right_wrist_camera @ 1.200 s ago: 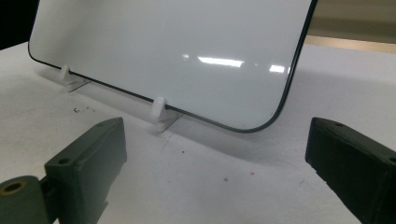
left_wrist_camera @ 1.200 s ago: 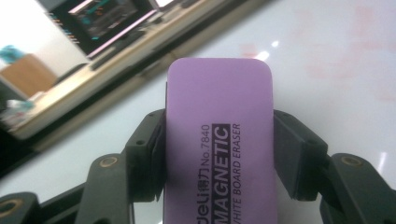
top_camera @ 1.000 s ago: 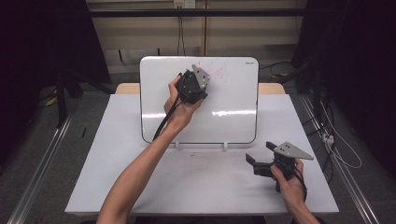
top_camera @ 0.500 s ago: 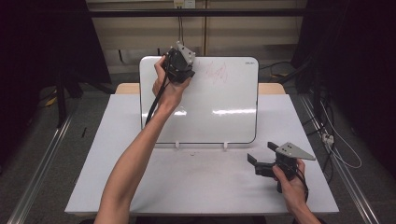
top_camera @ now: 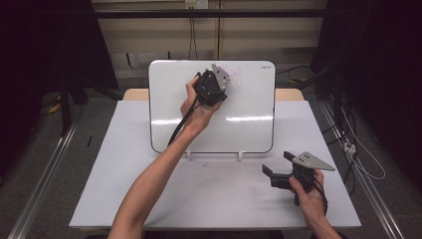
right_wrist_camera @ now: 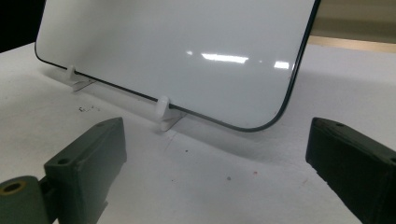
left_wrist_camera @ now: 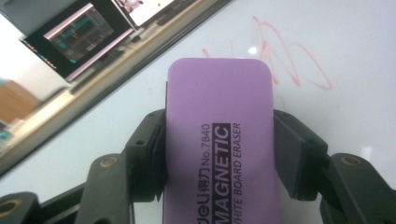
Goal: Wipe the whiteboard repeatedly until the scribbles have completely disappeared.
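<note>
**Eraser held at the upper part of the whiteboard**

The left gripper (top_camera: 215, 85) clamps a purple, rounded-rectangular magnetic whiteboard eraser (left_wrist_camera: 219, 140) between its black jaws. The eraser lies at the face of the white, dark-edged whiteboard (top_camera: 249, 124), just beside a red scribble (left_wrist_camera: 285, 60); contact with the board appears likely but is not clear. The right gripper (top_camera: 277, 169) rests low on the white tabletop (top_camera: 124, 199), jaws spread wide with nothing between them, near the board's white clip feet (right_wrist_camera: 166, 114).

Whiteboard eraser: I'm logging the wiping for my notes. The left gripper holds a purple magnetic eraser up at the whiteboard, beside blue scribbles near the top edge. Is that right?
Not quite. The scribbles are red, not blue, as the left gripper view shows. The rest holds: the left gripper is shut on the purple magnetic eraser, up at the whiteboard near its top edge.
</note>
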